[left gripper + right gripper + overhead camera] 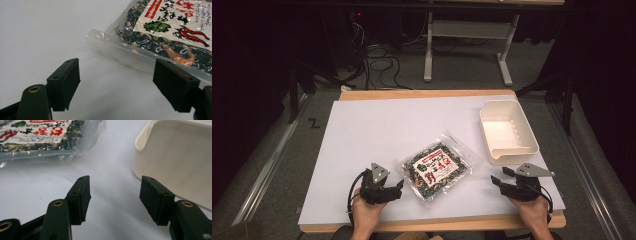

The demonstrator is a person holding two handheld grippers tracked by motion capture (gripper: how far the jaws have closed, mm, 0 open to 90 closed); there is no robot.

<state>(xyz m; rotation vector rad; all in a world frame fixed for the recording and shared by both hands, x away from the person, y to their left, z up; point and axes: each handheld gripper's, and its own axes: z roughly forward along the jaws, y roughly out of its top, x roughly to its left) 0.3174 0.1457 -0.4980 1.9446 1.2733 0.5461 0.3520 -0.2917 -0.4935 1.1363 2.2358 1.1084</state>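
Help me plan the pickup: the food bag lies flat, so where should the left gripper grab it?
Likely the clear sealed edge nearest the left gripper, coming in low from that side. The bag lies flat, and that thin strip fits between the open jaws.

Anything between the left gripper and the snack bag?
Nothing visible. The left gripper has its jaws open over bare white table, with the snack bag just ahead and toward its right jaw. The right gripper is open too, apart from it.

Left gripper (398, 186) low, jaws wide apart, right gripper (499, 176) likewise parted, both hand-held
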